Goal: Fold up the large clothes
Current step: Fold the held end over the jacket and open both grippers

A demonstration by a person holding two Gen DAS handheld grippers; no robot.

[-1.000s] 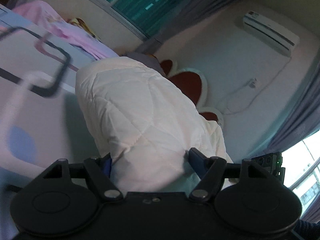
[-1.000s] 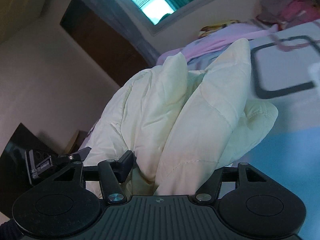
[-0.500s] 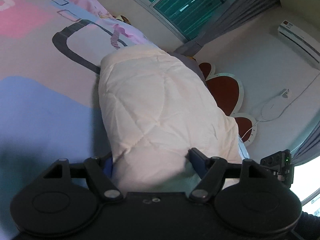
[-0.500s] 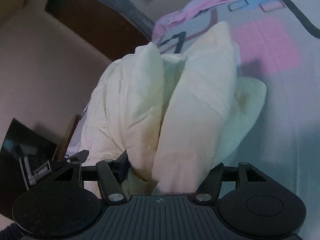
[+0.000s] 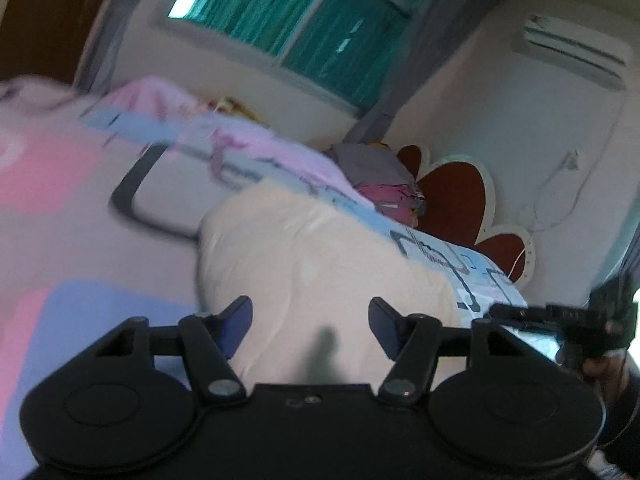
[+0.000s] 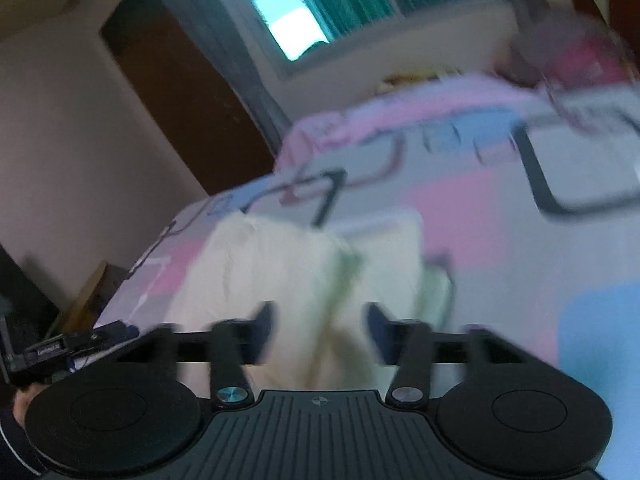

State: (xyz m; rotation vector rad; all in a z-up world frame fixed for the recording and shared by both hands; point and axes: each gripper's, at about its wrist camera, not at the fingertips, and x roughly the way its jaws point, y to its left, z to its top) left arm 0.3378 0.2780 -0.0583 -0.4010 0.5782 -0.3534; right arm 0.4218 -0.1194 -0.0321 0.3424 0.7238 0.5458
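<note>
The garment (image 5: 320,264), white, quilted and puffy, lies as a bulky bundle on the bed (image 5: 72,240), near the front edge, right ahead of both tools. From the L side it reads as one smooth rounded slab. The R view shows the other end, where several cream layers stack up w/ edges showing. We judge it's already doubled over at least once, which is prob. why it sits so thick and won't lie flat.

L tool (image 5: 310,316): jaws closing, about half apart. The garment shows in the gap but also spreads well past both fingers, so it seems to lie below and beyond them, not pinched. We read no grip here.

R tool (image 6: 320,320): jaws closing too, narrower than the L. Cream folds fill the space between the fingers, but the frame is v. blurred. We can't tell if the pads press the cloth or just frame it.

The two tools sit at opposite ends of the bundle, each angled down at it. That fits a two-ended hold for a wide, springy item, since one end alone would let it sag and unfold.

Beyond it, the patterned bed is bare cloth, so there's room to lay the next fold. A clothes pile (image 5: 384,184) sits by the headboard (image 5: 456,196), well apart.
</note>
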